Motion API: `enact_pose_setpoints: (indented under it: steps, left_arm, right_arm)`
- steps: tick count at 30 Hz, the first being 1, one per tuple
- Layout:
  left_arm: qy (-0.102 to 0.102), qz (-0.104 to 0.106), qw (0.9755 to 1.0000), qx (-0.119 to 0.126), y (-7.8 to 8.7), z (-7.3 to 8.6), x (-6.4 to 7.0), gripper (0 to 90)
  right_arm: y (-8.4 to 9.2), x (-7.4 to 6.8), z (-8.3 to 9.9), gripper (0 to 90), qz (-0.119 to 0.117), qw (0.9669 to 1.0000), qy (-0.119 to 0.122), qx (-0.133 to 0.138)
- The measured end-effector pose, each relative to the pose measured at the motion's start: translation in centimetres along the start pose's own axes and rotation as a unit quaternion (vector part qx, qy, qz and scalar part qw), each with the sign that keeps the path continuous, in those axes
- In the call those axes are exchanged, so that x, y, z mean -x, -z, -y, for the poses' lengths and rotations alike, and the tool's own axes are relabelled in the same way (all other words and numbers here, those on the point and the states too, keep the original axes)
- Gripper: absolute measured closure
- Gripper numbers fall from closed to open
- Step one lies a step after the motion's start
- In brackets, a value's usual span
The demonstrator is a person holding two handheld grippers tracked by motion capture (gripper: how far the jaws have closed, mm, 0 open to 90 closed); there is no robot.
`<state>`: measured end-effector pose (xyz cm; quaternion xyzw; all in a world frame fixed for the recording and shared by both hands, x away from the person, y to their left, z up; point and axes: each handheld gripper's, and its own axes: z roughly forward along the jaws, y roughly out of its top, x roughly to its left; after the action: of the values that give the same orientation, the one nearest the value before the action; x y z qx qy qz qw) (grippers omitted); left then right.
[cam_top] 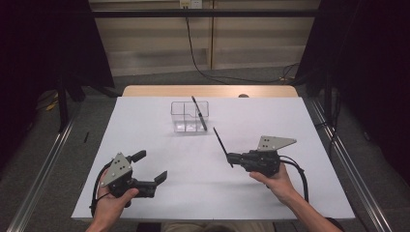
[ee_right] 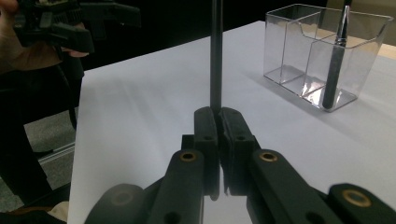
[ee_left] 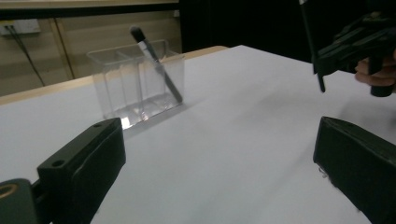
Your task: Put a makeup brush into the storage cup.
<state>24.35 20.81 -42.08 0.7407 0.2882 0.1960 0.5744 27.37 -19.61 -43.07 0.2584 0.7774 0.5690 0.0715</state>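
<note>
right tool (ee_right: 218, 122) clamps a thin black brush handle (ee_right: 215, 51).

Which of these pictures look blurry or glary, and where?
Left gripper view: near black tool jaws soft, bright glint low on the clear plastic organiser box. Right gripper view: close jaws blurred, thin black stick sharper. High view: white table evenly lit, dark surroundings.

A clear plastic divided organizer (cam_top: 189, 116) sits mid-table toward the back of the white table (cam_top: 159, 140), with a slim dark brush (cam_top: 198, 113) leaning in its right compartment.
</note>
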Motion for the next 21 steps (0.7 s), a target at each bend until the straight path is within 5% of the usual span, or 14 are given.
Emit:
enact_pose_setpoints:
  steps: [13,21]
  left_arm:
    - [-0.025,0.046,0.9986,0.003,-3.8,-2.3,1.9,2.7]
    - [-0.022,0.078,0.9967,0.006,-6.3,-3.6,3.2,2.6]
  right_arm:
    - [-0.5,-0.6,0.0,86.2,-0.01,0.9999,0.002,-0.003]
    - [-0.6,-0.5,0.0,86.2,-0.01,0.9999,0.001,0.0]
